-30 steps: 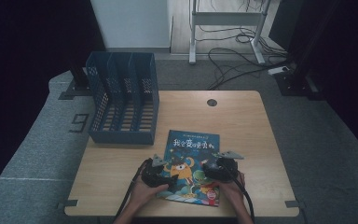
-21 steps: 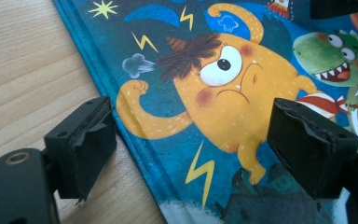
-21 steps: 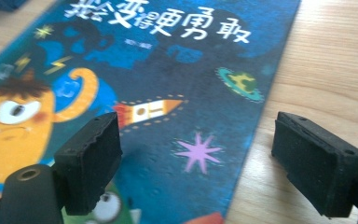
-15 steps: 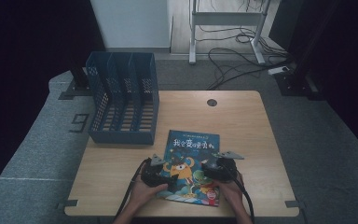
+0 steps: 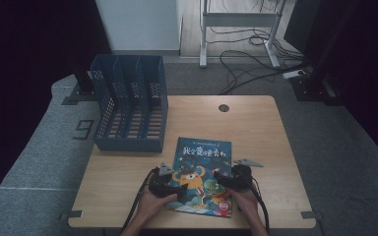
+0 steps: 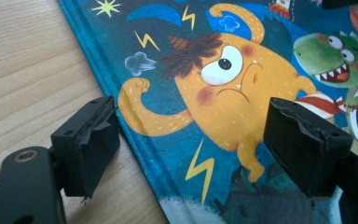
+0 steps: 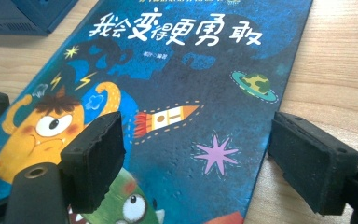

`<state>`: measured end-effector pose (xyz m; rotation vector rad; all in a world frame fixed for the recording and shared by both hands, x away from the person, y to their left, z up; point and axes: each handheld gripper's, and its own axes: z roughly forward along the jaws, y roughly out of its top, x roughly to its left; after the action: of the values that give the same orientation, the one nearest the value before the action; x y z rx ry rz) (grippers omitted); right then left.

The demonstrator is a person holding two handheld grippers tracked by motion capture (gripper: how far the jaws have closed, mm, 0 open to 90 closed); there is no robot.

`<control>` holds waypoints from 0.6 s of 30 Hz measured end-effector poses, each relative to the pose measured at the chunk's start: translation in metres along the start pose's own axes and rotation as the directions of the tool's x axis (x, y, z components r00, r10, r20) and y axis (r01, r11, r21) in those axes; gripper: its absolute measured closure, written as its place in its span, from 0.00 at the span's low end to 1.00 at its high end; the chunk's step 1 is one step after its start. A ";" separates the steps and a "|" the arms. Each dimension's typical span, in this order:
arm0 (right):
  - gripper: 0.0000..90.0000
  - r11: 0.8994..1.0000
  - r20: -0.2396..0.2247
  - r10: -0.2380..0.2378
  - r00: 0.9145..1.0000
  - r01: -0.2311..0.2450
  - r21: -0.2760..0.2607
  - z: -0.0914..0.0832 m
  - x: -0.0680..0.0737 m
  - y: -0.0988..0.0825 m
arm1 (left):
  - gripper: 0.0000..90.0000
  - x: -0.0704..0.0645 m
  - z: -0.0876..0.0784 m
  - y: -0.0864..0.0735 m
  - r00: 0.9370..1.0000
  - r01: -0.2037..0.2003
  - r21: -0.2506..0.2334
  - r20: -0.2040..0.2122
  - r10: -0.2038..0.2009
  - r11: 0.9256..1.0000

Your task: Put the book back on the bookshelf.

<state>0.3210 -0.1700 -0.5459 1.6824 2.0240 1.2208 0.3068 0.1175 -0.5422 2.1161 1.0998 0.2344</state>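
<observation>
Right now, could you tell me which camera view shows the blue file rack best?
The high view: the blue file rack shows whole there, standing on the table beyond the picture book, with its dividers visible. The right gripper view catches just a corner at the top left. The left gripper view looks at the book's cover.

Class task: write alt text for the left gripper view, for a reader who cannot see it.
A blue picture book with an orange cartoon monster on its cover lies flat on a wooden table. The left hand-held gripper hangs over it, its two black jaws wide apart either side of the book's edge.
</observation>
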 end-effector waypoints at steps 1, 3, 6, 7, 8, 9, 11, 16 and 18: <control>0.20 1.000 -0.001 0.002 1.000 -0.002 -0.001 0.000 0.000 0.000 | 0.20 0.000 0.000 0.000 1.000 0.001 0.000 -0.001 -0.001 1.000; 0.20 1.000 -0.001 0.000 1.000 0.000 -0.001 0.000 0.000 0.000 | 0.20 0.000 0.000 0.000 1.000 0.004 -0.001 0.000 -0.004 1.000; 0.19 1.000 -0.008 0.010 1.000 -0.010 -0.005 -0.001 0.000 0.000 | 0.20 0.000 0.000 0.000 1.000 0.003 0.000 -0.002 -0.003 1.000; 0.19 1.000 -0.013 0.014 1.000 -0.014 -0.005 -0.001 -0.001 0.001 | 0.20 0.000 0.000 0.000 1.000 0.002 0.000 -0.003 -0.002 1.000; 0.19 1.000 -0.018 0.020 1.000 -0.020 -0.006 -0.002 -0.002 0.001 | 0.20 0.000 0.000 0.000 1.000 0.001 0.001 -0.003 -0.001 1.000; 0.19 1.000 -0.026 0.029 0.999 -0.029 -0.007 -0.003 -0.002 0.001 | 0.20 0.000 0.000 0.000 1.000 0.002 0.001 -0.003 -0.002 1.000; 0.19 0.999 -0.039 0.030 0.999 -0.031 -0.007 -0.005 -0.003 0.003 | 0.21 0.000 0.000 0.000 1.000 0.006 0.000 0.000 -0.006 1.000; 0.19 0.999 -0.081 0.037 0.996 -0.039 -0.023 -0.011 -0.005 0.007 | 0.21 0.000 0.000 0.000 1.000 0.005 0.000 0.000 -0.005 1.000; 0.19 0.999 -0.085 0.035 0.996 -0.038 -0.026 -0.013 -0.004 0.008 | 0.21 0.001 0.000 0.000 1.000 0.005 -0.001 0.006 -0.005 1.000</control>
<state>0.3194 -0.1797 -0.5339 1.6893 2.0222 1.3473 0.3073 0.1185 -0.5420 2.1116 1.1015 0.2263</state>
